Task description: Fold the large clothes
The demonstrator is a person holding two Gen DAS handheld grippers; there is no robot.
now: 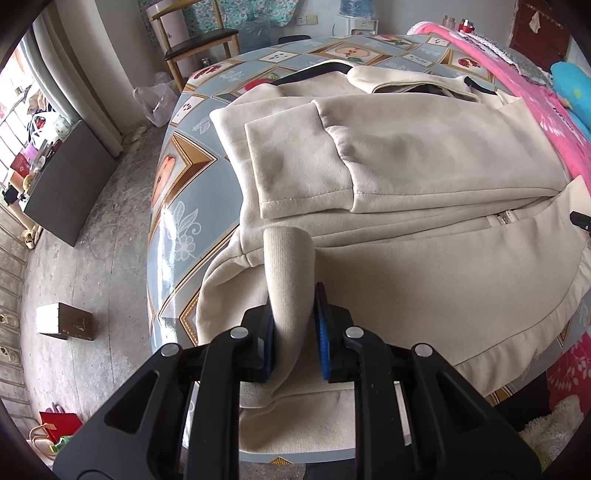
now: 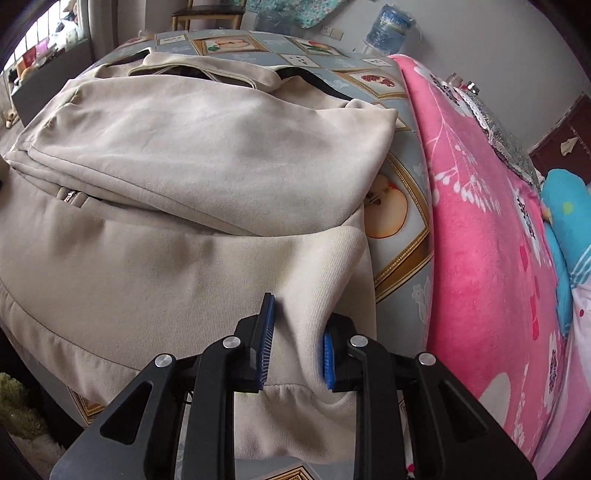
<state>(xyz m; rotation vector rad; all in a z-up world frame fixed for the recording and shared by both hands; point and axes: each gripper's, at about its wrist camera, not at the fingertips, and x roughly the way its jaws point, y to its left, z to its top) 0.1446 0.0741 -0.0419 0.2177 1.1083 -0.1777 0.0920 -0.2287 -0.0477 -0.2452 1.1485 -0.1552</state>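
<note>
1. Left wrist view: the left gripper has its two blue-padded fingers pressed against a raised fold of ribbed hem on the cream jacket, so it is clamped on that fabric. The jacket lies spread over the patterned tablecloth, with both sleeves folded in across its chest and the left cuff lying flat just beyond the gripped fold. A zipper pull shows where the front edges meet.
2. Only this view shows the room to the left of the table: a bare concrete floor, a small wooden block, a dark cabinet, a wooden chair and a clear plastic bag.
3. Right wrist view: the right gripper straddles a bunched ridge of the jacket's hem at the opposite bottom corner. The fabric fills the gap between the fingers and touches both blue pads, so it too is gripping the cloth.
4. Only this view shows clearly what lies to the right: a pink floral blanket running along the table's edge, a blue cushion beyond it, and a water jug against the far wall.
</note>
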